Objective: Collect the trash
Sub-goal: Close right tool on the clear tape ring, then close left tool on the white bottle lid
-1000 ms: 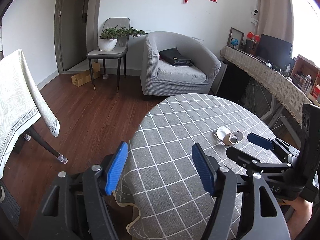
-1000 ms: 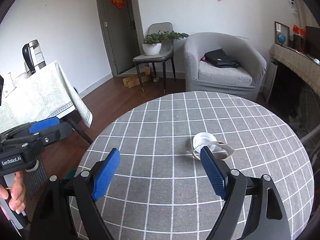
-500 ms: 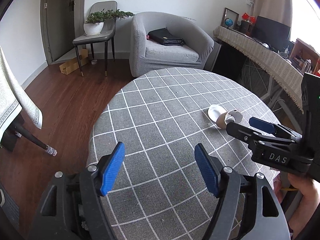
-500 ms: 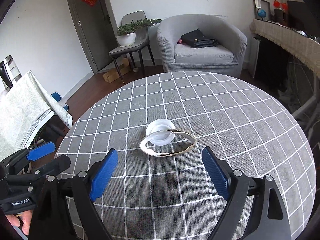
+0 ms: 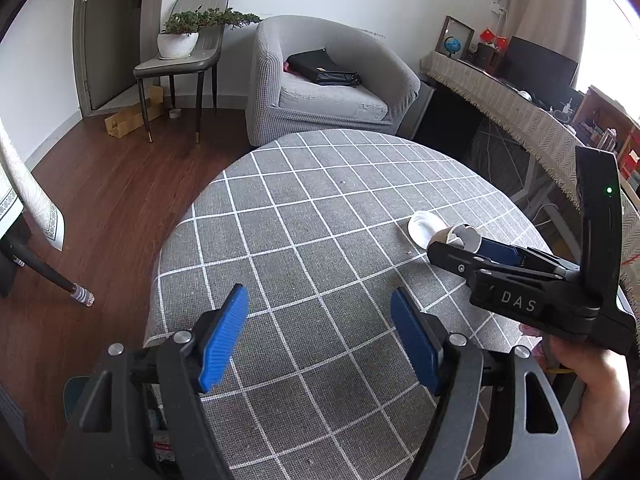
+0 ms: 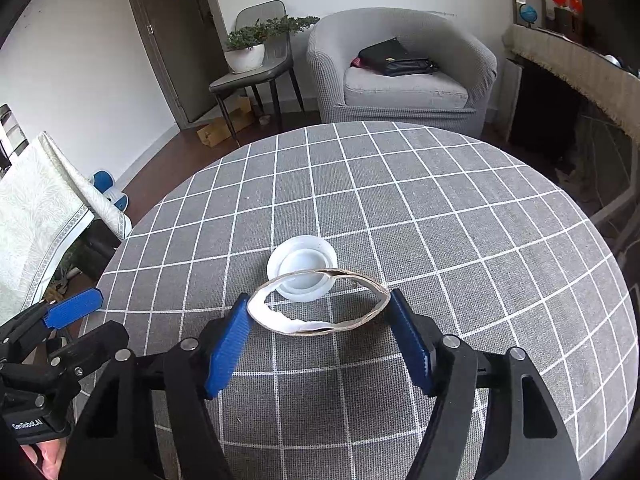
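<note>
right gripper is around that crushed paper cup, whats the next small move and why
Probably close the right gripper. Its blue pads already sit on either side of the flattened paper cup lying on the checked tablecloth, jaws open with the cup's rim spanning the gap. The white lid lies just beyond it; the left gripper is open over bare cloth.

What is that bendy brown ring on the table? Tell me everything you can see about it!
The ring looks like a thin strip of cardboard, brown outside and white inside, bent into a squashed oval with a crease at the far side. It lies on the grey checked tablecloth, its far edge over a white plastic lid. The right gripper brackets it, a blue pad by each end, seemingly just touching, not yet squeezing.
</note>
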Demonstrator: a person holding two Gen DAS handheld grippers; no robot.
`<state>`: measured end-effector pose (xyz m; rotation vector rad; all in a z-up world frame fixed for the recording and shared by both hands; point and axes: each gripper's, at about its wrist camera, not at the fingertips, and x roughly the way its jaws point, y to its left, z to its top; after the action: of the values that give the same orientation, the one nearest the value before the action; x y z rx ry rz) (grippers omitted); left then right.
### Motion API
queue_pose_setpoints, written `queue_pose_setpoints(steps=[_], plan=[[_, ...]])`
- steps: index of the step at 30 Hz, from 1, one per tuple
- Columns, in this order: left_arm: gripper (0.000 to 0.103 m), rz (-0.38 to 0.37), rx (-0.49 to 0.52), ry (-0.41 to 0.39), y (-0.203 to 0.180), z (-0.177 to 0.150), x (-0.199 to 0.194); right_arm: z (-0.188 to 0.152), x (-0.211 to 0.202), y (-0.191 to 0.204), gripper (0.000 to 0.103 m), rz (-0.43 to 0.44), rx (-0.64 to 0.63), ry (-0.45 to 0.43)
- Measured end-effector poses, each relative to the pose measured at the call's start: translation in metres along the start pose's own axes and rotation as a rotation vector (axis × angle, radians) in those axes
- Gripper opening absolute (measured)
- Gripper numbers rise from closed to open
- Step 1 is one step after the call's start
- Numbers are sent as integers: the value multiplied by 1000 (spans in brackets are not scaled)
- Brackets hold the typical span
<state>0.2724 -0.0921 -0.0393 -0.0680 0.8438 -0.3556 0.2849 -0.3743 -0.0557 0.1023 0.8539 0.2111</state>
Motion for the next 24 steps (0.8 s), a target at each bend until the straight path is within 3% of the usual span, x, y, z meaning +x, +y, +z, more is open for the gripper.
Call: queue_pose_setpoints(steps=[5,9,24], plan=[[78,-18,21,2,-12,1,5,4,-7,-13,67,16,33,-20],[78,-75,24,32,-21,1,15,8,-20,-28,67,28,70,-52],[76,-5,190,108,-74,17,56,3,-52,-89,67,59,208,-105]])
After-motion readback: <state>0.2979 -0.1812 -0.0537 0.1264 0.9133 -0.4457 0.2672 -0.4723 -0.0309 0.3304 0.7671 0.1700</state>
